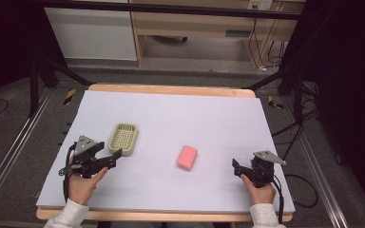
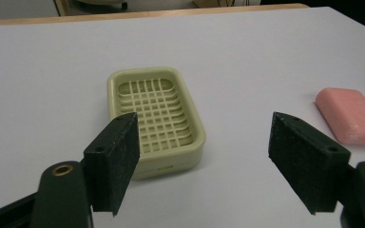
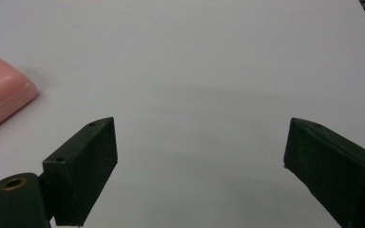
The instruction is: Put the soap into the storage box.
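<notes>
A pale green soap dish (image 1: 123, 138) with a slotted grid floor lies empty on the left half of the table. A pink bar of soap (image 1: 187, 157) rests flat near the middle, apart from the dish. My left gripper (image 1: 116, 158) sits just in front of the dish, open and holding nothing. In the left gripper view the soap dish (image 2: 154, 118) lies ahead between the jaws of the left gripper (image 2: 204, 161), and the soap (image 2: 351, 115) is off to the right. My right gripper (image 1: 236, 167) is open to the right of the soap. In the right gripper view the right gripper (image 3: 199, 166) faces bare table, with the soap (image 3: 0, 97) at the left edge.
A pale sheet (image 1: 171, 109) covers the wooden table, with bare surface between and behind the objects. Beyond the far edge are the floor, black frame legs (image 1: 52, 71) and cables (image 1: 290, 137).
</notes>
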`<action>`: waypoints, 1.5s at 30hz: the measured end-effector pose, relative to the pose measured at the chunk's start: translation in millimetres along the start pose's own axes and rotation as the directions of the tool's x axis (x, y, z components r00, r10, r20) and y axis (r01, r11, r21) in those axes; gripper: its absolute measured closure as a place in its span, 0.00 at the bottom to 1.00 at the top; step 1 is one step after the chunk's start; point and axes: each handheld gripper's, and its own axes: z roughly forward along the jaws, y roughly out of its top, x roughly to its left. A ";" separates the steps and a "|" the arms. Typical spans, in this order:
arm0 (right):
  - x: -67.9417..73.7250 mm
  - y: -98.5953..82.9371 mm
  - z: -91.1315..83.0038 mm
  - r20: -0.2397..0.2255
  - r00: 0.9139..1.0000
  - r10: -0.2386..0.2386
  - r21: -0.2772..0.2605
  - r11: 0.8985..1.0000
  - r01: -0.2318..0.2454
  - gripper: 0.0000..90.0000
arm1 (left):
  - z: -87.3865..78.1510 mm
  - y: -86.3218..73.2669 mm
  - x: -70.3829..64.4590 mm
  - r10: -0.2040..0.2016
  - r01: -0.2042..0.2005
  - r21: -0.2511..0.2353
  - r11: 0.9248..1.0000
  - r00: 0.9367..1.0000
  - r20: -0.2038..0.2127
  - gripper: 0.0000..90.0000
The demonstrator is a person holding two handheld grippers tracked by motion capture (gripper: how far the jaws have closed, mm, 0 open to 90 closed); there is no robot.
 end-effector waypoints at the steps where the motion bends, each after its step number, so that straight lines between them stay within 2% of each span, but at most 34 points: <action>1: 0.0 0.0 0.0 0.000 1.000 0.000 0.000 1.000 0.000 0.12 | 0.0 0.0 0.0 0.000 0.000 0.000 1.000 1.000 0.000 0.28; 15: -0.2 1.1 0.4 0.000 1.000 -0.002 -0.001 1.000 0.002 0.12 | 17.4 14.2 -21.6 0.013 -0.013 -0.015 1.000 0.999 0.033 0.28; 28: 0.6 2.1 0.2 -0.002 1.000 -0.005 -0.010 1.000 0.005 0.12 | 37.0 22.2 -40.9 0.045 -0.046 0.009 0.999 0.997 0.064 0.28; 45: 1.9 2.0 0.2 0.002 1.000 -0.015 -0.004 1.000 0.015 0.12 | 55.1 29.4 -62.3 0.047 -0.050 0.020 0.999 0.993 0.106 0.29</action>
